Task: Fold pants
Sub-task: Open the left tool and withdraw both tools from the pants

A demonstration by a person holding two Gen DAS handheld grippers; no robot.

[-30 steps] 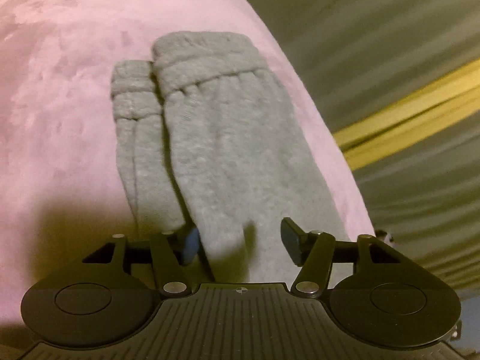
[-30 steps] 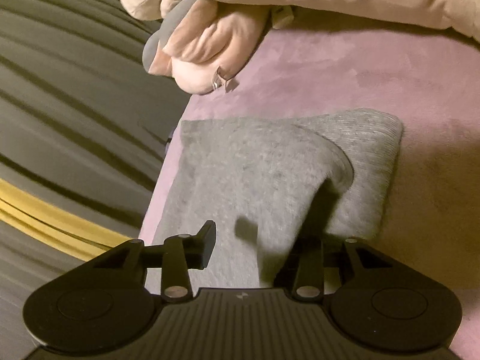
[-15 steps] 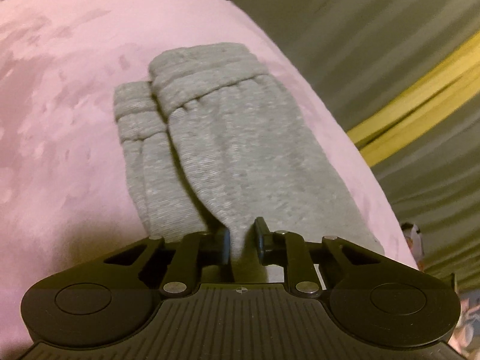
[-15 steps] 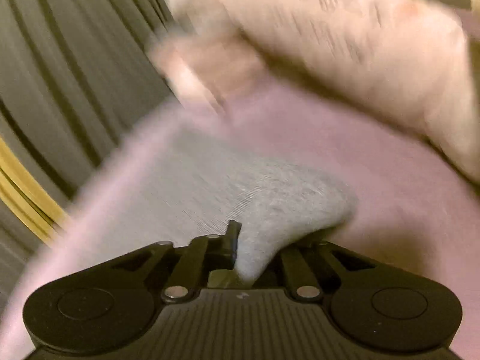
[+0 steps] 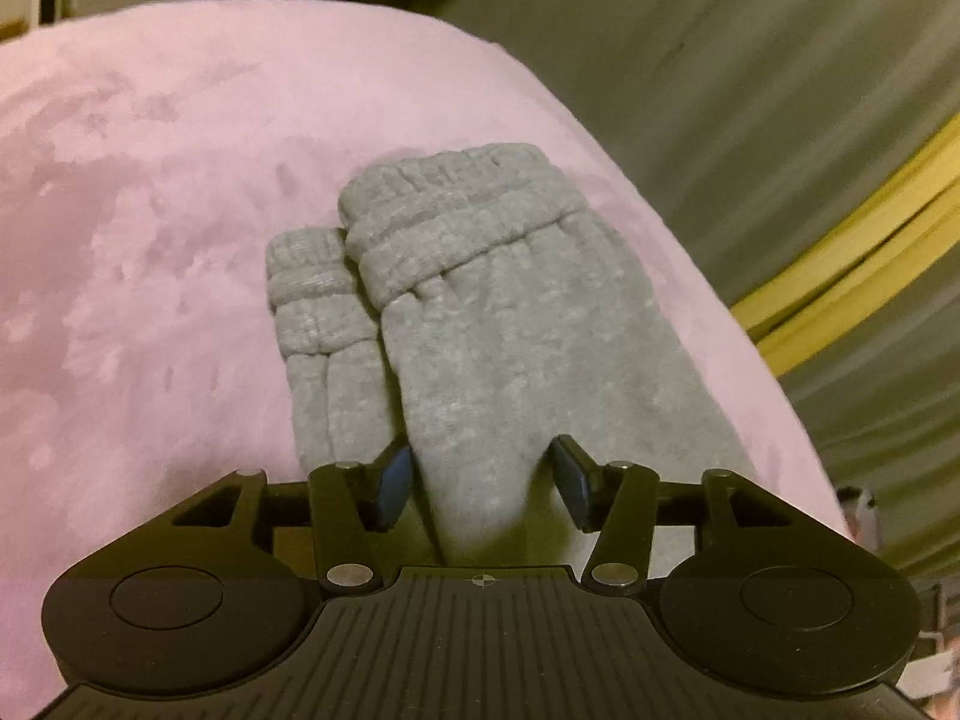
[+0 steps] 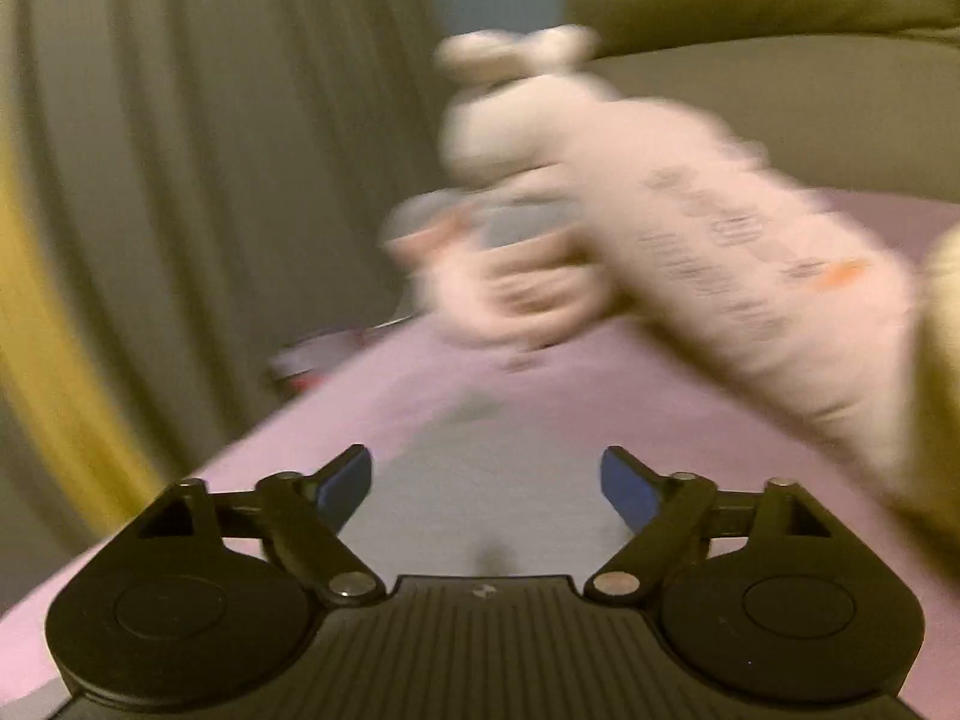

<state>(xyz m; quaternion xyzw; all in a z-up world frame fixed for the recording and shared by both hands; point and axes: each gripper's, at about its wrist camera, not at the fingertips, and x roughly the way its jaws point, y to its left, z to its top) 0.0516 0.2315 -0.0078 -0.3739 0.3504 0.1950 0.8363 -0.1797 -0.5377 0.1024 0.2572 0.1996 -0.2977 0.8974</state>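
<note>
Grey pants [image 5: 480, 312] lie folded on a pink plush surface [image 5: 150, 180], waistband and cuffs at the far end. My left gripper [image 5: 480, 483] hangs over the near end. Its jaws are opening, and a raised ridge of grey fabric stands between them without being pressed by the pads. The right wrist view is blurred by motion. There my right gripper [image 6: 486, 480] is lifted with its jaws opening wide and nothing held. The grey pants [image 6: 456, 540] lie flat below it.
A pale pink stuffed toy or cushion [image 6: 690, 252] lies on the pink surface [image 6: 420, 384] beyond the right gripper. Olive ribbed fabric [image 5: 720, 60] with a yellow band [image 5: 852, 228] runs along the surface's right edge in the left wrist view.
Both grippers pinched folds of the grey pants half a second ago and have let go. The right gripper has risen and tilted up; the left has stayed nearly in place.
</note>
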